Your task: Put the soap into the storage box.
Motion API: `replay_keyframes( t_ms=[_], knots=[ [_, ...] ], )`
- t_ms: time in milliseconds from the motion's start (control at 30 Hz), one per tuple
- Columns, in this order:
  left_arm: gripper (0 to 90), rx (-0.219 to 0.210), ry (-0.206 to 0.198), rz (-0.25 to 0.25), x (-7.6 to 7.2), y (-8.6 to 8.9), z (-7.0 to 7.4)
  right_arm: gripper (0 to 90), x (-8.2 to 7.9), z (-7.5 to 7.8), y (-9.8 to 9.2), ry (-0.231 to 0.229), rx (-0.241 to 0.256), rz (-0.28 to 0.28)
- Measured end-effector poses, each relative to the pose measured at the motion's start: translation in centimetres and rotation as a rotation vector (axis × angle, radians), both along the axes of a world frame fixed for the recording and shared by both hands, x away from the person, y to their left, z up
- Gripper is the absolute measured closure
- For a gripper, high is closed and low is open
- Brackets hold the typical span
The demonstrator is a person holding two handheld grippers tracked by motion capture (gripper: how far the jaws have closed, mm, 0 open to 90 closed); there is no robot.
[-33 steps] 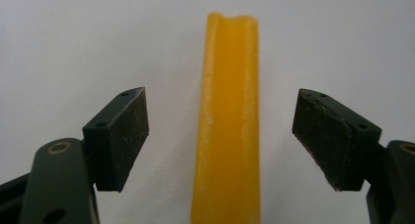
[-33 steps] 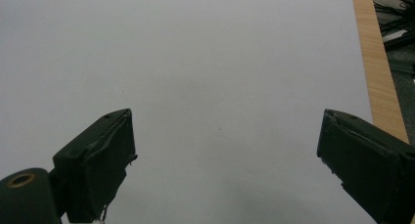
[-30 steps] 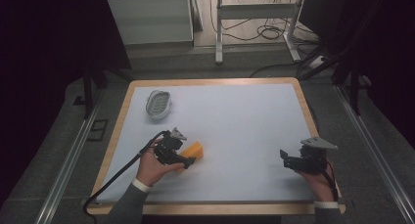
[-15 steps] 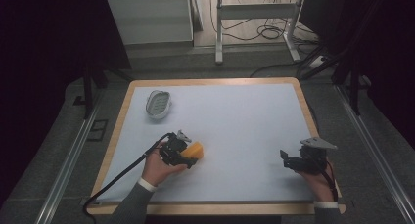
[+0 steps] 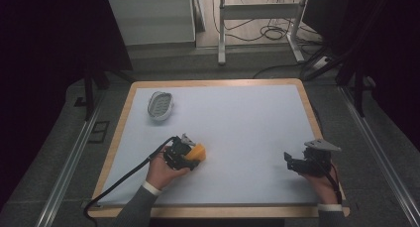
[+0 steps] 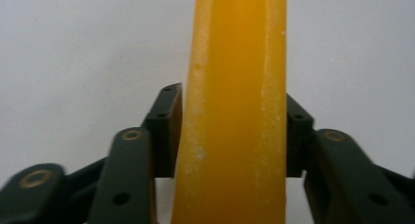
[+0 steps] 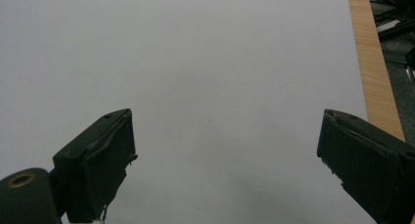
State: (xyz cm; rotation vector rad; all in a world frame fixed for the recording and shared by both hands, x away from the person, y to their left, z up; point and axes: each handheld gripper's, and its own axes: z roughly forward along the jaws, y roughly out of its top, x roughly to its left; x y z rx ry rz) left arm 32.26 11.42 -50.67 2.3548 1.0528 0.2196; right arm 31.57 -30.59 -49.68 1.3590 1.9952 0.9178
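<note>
An orange bar of soap (image 5: 198, 152) lies at the front left of the white table top. My left gripper (image 5: 190, 156) is shut on it. In the left gripper view the orange bar (image 6: 235, 106) rises between both jaws, whose pads press its two sides. A white oval soap dish (image 5: 160, 105) rests at the far left of the table, well away from the bar. My right gripper (image 5: 289, 162) hovers at the front right, open, with bare table between its wide-set fingers (image 7: 105, 150).
The white table top (image 5: 237, 118) has a wooden rim (image 5: 213, 83). A black cable (image 5: 119, 180) trails from the left gripper over the front left edge. Metal rails run along both sides, and a table frame with cables stands beyond the far edge.
The left gripper with the orange bar has shifted slightly toward the front and turned a little. The right gripper has stayed where it was.
</note>
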Motion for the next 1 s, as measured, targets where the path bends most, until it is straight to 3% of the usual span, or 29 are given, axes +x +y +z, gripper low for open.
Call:
replay_keyframes(
  t_ms=[467,667,1000],
  knots=[
    [61.2,-0.016,-0.009,0.004,0.1,0.4,0.3,7.4,-0.1,0.3,-0.1,-0.006,0.009,-0.003],
    [61.2,-0.054,-0.032,0.005,0.0,1.3,1.7,7.3,-0.2,0.3,-0.2,-0.008,0.013,-0.007],
    [61.2,-0.072,-0.058,0.019,-0.1,2.4,2.9,7.4,-0.2,0.4,-0.3,-0.009,0.014,-0.013]
  ],
)
